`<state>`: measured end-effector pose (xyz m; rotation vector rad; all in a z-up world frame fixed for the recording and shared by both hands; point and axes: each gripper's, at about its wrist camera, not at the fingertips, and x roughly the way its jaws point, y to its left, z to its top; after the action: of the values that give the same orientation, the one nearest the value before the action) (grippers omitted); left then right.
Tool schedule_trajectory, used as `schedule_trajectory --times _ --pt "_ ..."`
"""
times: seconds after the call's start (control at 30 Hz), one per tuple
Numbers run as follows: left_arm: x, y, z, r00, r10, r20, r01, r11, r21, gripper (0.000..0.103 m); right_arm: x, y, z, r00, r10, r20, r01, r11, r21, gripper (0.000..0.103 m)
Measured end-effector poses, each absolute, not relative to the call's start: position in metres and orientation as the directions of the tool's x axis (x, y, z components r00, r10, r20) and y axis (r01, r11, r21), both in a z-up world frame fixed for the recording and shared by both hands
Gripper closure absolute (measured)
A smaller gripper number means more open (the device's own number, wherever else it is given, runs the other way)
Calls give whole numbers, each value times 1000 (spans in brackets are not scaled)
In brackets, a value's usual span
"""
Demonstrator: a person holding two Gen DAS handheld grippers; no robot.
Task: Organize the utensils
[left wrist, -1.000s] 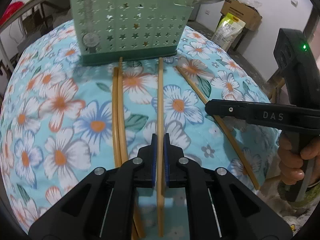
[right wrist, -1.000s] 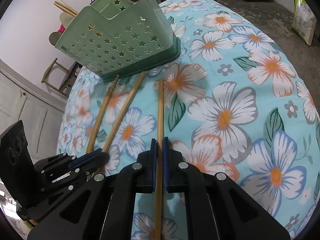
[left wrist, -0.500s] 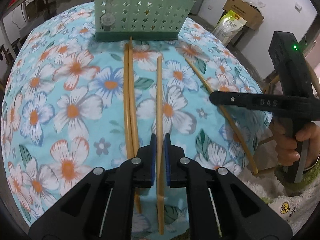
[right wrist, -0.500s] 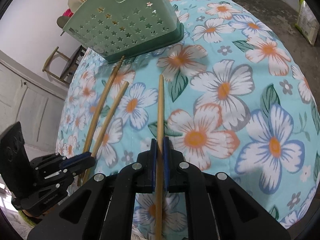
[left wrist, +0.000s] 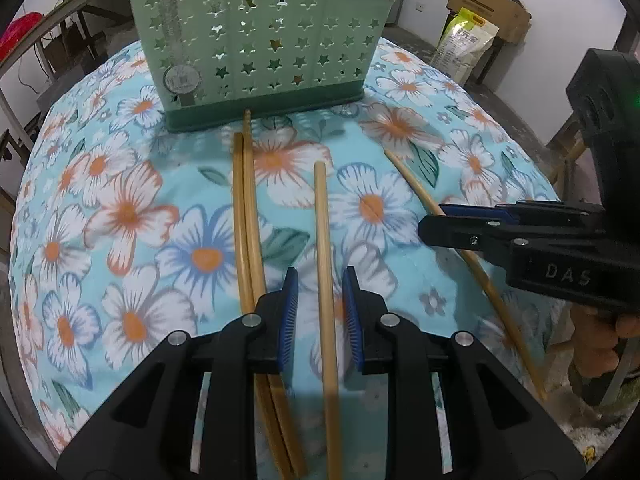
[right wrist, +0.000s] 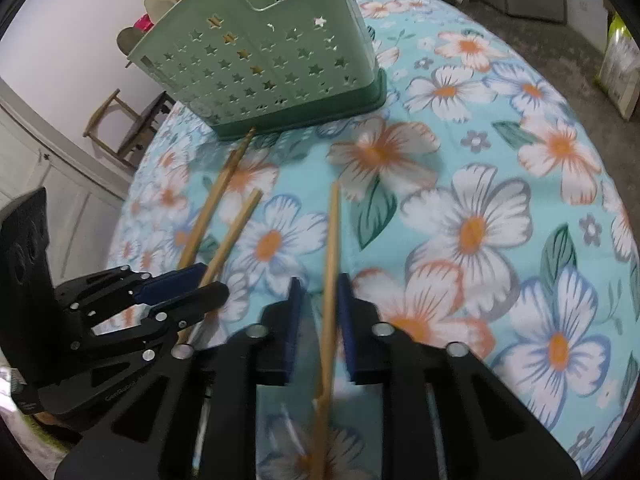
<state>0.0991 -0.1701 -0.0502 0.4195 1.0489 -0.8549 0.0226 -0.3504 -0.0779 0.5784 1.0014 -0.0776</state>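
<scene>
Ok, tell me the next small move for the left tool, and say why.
Probably close the left tool on the chopstick lying between its pads. Its jaws have just been opening and stand clear of the stick on both sides, so nothing is gripped. The stick lies flat on the tablecloth, short of the green holder, and it cannot be lifted there without a grip.

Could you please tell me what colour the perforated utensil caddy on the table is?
The utensil caddy is pale mint green with a darker green base, clearest in the left wrist view.
</scene>
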Motion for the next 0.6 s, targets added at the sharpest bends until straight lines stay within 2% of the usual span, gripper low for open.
schedule_trajectory --times 0.13,0.37,0.4,0.47,0.6 --pt "101 -177 -51 256 -406 -877 785 617 -56 85 22 -355 -79 561 204 -802 322 839 438 96" --pt "103 -190 -53 301 -388 -871 782 623 -7 85 11 -363 -77 561 177 -808 349 835 426 96" --pt "103 -190 -53 305 -389 -869 779 627 -7 87 9 -365 -77 558 164 -813 356 838 414 96" --pt "104 -191 -53 316 -392 -864 768 641 -10 96 6 -368 -76 555 154 -817 367 836 407 96" --pt "101 -189 -53 326 -389 -862 767 642 0 98 1 -378 -76 553 142 -821 389 827 406 96"
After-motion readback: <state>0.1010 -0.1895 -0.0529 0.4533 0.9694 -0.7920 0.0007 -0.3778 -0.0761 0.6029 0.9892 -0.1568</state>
